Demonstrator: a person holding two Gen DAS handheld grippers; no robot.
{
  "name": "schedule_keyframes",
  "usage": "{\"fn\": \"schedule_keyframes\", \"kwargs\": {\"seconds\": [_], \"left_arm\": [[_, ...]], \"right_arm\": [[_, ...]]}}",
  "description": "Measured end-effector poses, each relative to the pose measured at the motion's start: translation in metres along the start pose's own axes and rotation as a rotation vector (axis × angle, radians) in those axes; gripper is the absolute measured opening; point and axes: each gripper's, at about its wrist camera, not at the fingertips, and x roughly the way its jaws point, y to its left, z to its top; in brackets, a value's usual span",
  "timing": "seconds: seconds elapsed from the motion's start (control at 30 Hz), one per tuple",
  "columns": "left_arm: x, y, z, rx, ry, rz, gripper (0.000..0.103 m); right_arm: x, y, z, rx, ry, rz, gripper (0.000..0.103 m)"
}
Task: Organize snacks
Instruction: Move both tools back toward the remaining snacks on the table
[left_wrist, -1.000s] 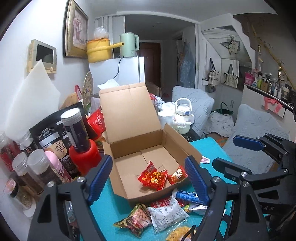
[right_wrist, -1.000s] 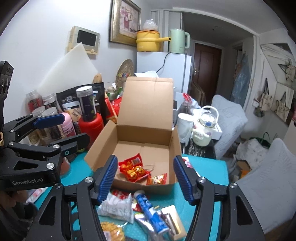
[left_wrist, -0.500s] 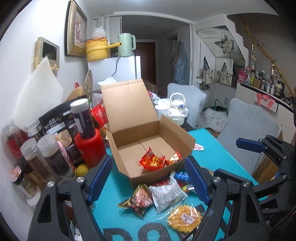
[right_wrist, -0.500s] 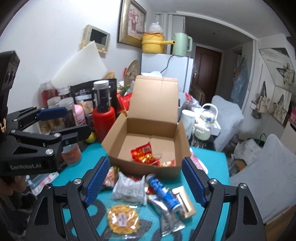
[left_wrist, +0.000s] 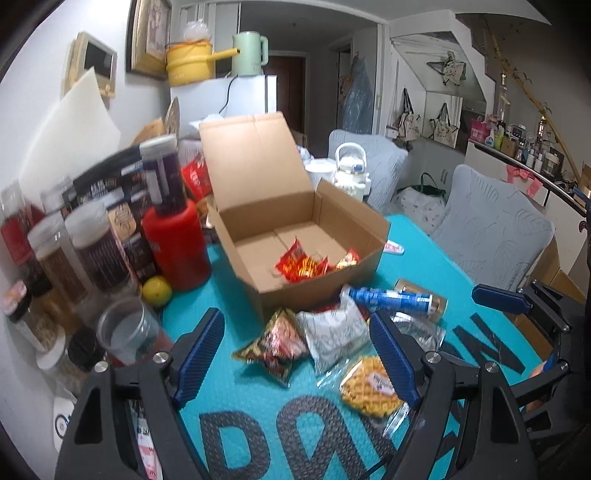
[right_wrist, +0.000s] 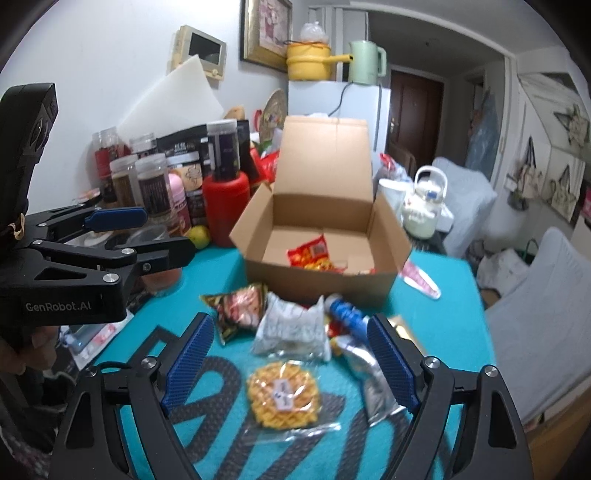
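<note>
Two grippers (left_wrist: 297, 354) (right_wrist: 290, 356) hovering wide apart and empty, between picks (red packets (right_wrist: 314, 256) already boxed), likely needing a drop onto the waffle (right_wrist: 282, 397) lying before the box (right_wrist: 317, 273).

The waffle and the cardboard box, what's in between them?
In the right wrist view, a white crinkly snack bag lies between the waffle and the cardboard box.
</note>
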Motion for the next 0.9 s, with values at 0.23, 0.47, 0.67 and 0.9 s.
{"fn": "schedule_keyframes", "kwargs": {"seconds": [0.23, 0.47, 0.67, 0.9], "left_arm": [[0.013, 0.010, -0.023, -0.027, 0.060, -0.017, 0.081], [0.033, 0.017, -0.045, -0.067, 0.127, -0.055, 0.081], [0.053, 0.024, -0.059, -0.109, 0.181, -0.064, 0.081], [0.076, 0.032, -0.066, -0.121, 0.222, -0.038, 0.081]], "right_arm": [[0.023, 0.003, -0.029, 0.043, 0.072, 0.020, 0.086], [0.044, 0.005, -0.053, 0.084, 0.144, 0.040, 0.097], [0.068, 0.003, -0.066, 0.092, 0.203, 0.048, 0.103], [0.102, 0.000, -0.074, 0.080, 0.282, 0.054, 0.103]]}}
